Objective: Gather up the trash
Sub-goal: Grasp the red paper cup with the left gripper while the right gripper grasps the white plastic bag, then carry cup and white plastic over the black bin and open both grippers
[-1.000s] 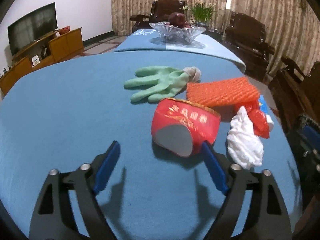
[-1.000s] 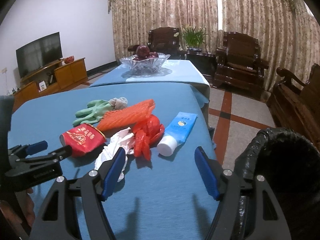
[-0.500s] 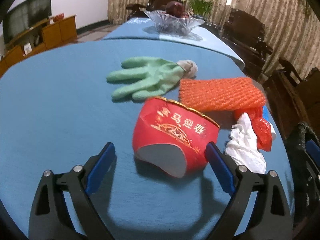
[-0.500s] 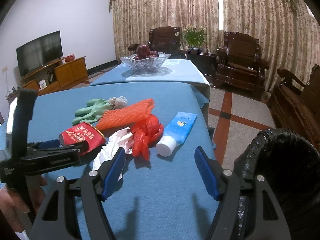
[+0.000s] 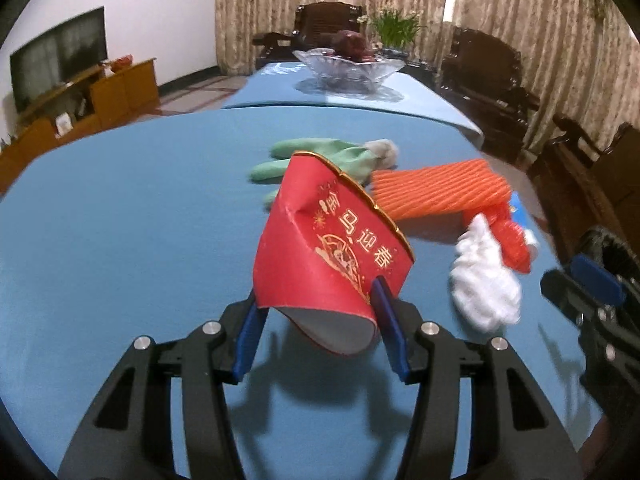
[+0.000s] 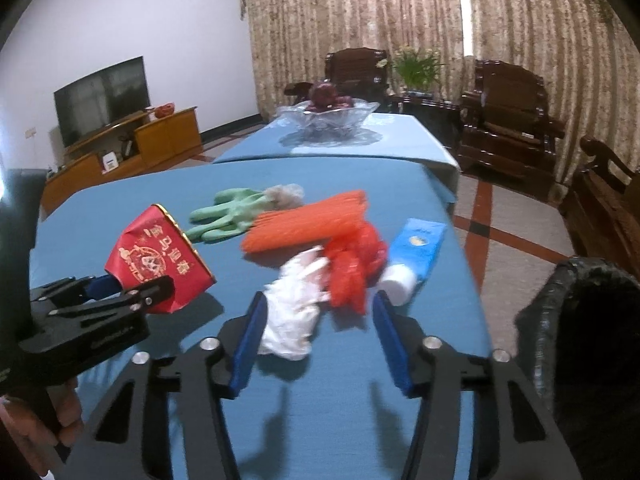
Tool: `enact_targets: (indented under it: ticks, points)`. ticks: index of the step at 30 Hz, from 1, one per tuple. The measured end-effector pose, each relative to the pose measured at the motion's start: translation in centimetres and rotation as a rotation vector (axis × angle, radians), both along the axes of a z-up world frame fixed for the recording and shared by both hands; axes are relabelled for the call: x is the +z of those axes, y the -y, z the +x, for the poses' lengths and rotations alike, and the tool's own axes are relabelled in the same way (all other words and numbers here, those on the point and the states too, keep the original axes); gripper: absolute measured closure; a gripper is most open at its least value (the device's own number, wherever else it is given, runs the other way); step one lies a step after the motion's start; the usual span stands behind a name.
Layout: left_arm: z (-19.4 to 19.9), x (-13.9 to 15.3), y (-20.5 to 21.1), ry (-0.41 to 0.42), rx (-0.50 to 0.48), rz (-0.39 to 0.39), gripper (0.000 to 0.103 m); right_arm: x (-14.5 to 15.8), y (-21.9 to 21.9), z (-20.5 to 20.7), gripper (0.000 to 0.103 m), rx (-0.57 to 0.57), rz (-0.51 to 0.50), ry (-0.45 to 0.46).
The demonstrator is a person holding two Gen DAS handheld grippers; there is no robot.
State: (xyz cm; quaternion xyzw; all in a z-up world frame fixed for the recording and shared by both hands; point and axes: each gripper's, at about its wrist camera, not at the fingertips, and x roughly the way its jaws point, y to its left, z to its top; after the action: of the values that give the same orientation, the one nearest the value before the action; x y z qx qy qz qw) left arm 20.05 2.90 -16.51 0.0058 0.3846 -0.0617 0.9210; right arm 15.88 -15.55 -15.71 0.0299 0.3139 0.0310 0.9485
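Progress is slight, we judge: only the red paper cup (image 5: 328, 240) is in hand, squeezed between the left claw (image 5: 320, 320) and lifted off the blue surface (image 5: 120, 220). The right claw (image 6: 320, 340) hovers wide over the white crumpled wad (image 6: 296, 312). Left lying there are the green glove (image 6: 228, 216), orange foam net (image 6: 308, 220), red plastic scrap (image 6: 352, 264) and blue tube (image 6: 416, 248). The black-lined bin (image 6: 580, 320) waits beside the surface's right edge.

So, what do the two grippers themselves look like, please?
Both look alike: the left gripper and the right gripper have black skeletal frames with cut-out openings, silver round screw heads and flat blue pads on the fingers. No cables show. A bare hand grips the left one's handle.
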Motion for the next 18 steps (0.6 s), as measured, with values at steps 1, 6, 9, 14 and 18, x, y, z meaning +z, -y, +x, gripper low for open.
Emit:
enact_targets:
  ticks: [1, 6, 9, 14, 18]
  points:
    - [-0.2, 0.1, -0.4, 0.003, 0.008, 0.012, 0.053, -0.1, -0.5, 0.1, 0.054, 0.009, 0.002, -0.003]
    - [-0.6, 0.1, -2.5, 0.007, 0.051, 0.030, 0.053, -0.6, -2.3, 0.8, 0.057, 0.029, -0.001, -0.013]
    - [-0.5, 0.2, -3.3, 0.012, 0.066, 0.021, 0.053, -1.2, -2.8, 1.6, 0.058, 0.016, -0.007, -0.029]
    - [-0.3, 0.1, -3.6, 0.016, 0.071, 0.019, 0.052, -2.1, -3.2, 2.4, 0.074, 0.018, -0.031, -0.079]
    - [-0.3, -0.1, -3.9, 0.008, 0.077, 0.006, 0.052, -2.1, -3.4, 2.2, 0.091, 0.045, -0.031, -0.086]
